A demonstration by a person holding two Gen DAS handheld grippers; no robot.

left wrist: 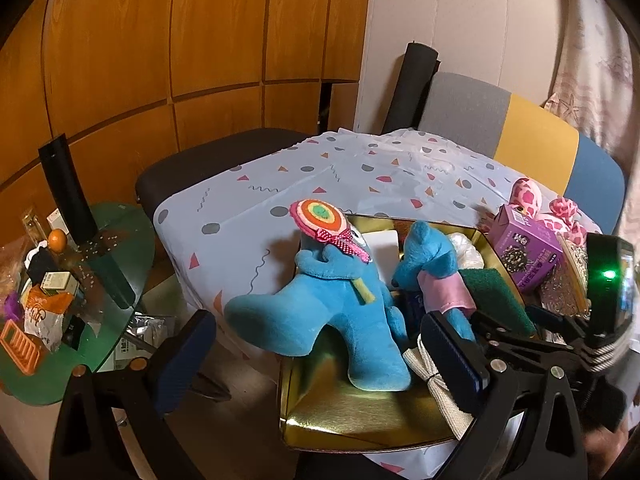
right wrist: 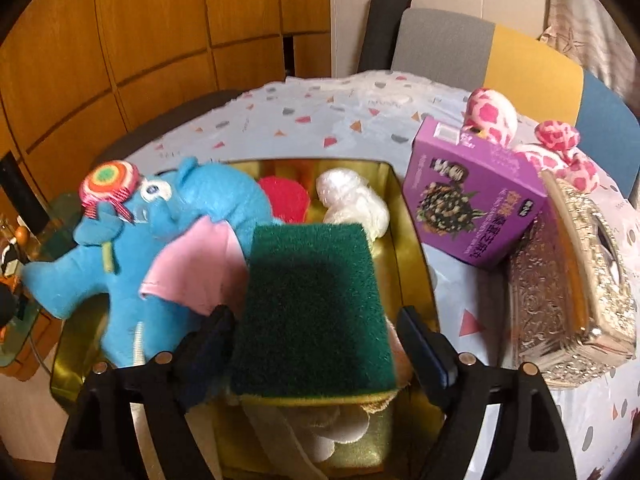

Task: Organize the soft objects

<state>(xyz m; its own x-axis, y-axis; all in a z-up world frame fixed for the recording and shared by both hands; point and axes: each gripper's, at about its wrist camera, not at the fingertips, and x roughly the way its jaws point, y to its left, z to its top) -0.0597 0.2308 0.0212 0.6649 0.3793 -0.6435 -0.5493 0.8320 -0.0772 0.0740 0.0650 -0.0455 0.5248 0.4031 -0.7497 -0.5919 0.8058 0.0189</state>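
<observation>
I see both grippers open: left gripper (left wrist: 320, 356) beside the blue plush (left wrist: 340, 304). Right gripper (right wrist: 316, 344) straddles the green sponge (right wrist: 312, 304) over the gold tin (right wrist: 412, 240).

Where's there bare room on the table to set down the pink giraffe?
The far half of the tablecloth, between the gold tin and the chairs, is bare. A narrow strip lies between the tin and the silver box. The tin is crowded: blue elephant, green sponge, white bundle.

A green scouring sponge (right wrist: 312, 308) lies between open jaws, over the gold box (right wrist: 412, 240) beside a blue plush elephant (right wrist: 160, 240).
</observation>
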